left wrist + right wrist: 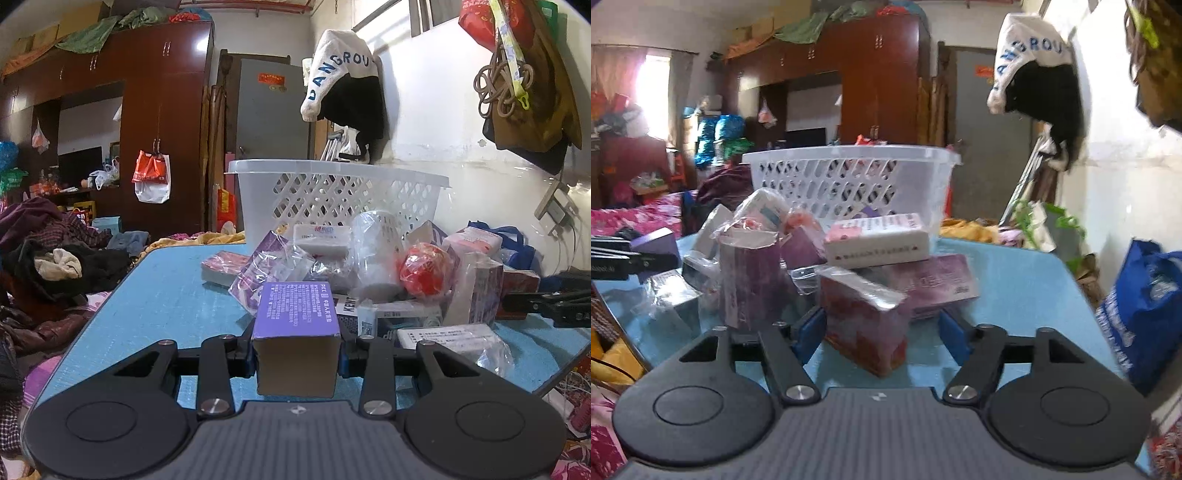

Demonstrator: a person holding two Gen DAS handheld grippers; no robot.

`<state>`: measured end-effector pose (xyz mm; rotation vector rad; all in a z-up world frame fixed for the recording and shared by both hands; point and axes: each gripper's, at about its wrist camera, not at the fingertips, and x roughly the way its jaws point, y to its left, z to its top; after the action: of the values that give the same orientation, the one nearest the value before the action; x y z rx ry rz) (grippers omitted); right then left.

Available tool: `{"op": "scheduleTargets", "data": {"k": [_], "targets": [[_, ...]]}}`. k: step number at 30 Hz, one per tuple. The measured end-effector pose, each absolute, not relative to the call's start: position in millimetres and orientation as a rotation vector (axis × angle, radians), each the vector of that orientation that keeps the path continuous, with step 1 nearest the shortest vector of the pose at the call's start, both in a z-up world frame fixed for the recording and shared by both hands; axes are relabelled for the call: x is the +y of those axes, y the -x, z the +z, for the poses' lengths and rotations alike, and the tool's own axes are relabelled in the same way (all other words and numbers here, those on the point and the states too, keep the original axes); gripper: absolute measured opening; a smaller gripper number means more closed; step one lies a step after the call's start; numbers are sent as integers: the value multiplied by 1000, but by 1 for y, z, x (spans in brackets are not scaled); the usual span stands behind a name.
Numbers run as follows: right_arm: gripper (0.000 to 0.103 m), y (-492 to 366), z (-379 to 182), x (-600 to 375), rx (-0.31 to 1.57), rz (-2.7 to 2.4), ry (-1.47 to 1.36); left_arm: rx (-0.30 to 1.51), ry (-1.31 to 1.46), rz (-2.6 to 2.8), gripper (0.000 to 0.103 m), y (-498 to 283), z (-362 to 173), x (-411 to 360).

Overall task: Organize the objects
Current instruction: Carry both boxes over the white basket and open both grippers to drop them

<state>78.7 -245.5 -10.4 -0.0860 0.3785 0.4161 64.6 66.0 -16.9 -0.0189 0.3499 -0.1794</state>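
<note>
My left gripper point(297, 354) is shut on a purple box point(297, 314), held just above the blue table point(159, 306). A white lattice basket point(332, 192) stands at the table's far end behind a pile of wrapped packs, with a red ball point(424, 273) among them. In the right wrist view my right gripper point(882, 328) is open, its blue pads either side of a red wrapped pack point(864, 321) on the table, not touching it. The basket point(849, 177) stands behind the pile. The left gripper with the purple box point(657, 243) shows at the left edge.
A pink-and-white pack point(879, 240) and a purple pack point(931, 280) lie behind the red pack. Clothes point(55, 258) are heaped left of the table. A blue bag point(1145, 306) hangs at the table's right side. The right gripper shows at the right edge point(554, 299).
</note>
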Motion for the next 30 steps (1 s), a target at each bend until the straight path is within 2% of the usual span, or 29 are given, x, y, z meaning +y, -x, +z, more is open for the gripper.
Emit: {"op": "scheduleTargets", "data": {"k": [5,11,18,23,25,26,27,28,29,30], "targets": [[31,-56,0,-248,324,389,91,307,22,-204,42,-56,-8,70],[28,-48,60,-238,190,390,94,241,-5,-235,42,-70,40,62],[28,-154,116,-181,242,311,187,315,-46,-185,42,-184,121,37],[28,-215,114,-163,356,271,203,444,-43,-127,44,-256,123,34],[29,-224,109,-159,360,257,229,477,-44,-116,54,-271,116,36],[29,-228,107,-159,369,260,229,473,-42,-114,73,-274,114,37],[38,-227,106,-160,376,271,218,465,-43,-106,95,-275,111,39],[62,-226,105,-162,384,282,206,460,-40,-103,101,-276,111,41],[72,-220,106,-166,371,281,198,453,-25,-106,103,-277,111,43],[90,-213,106,-170,339,273,192,455,-10,-124,103,-277,111,46]]}}
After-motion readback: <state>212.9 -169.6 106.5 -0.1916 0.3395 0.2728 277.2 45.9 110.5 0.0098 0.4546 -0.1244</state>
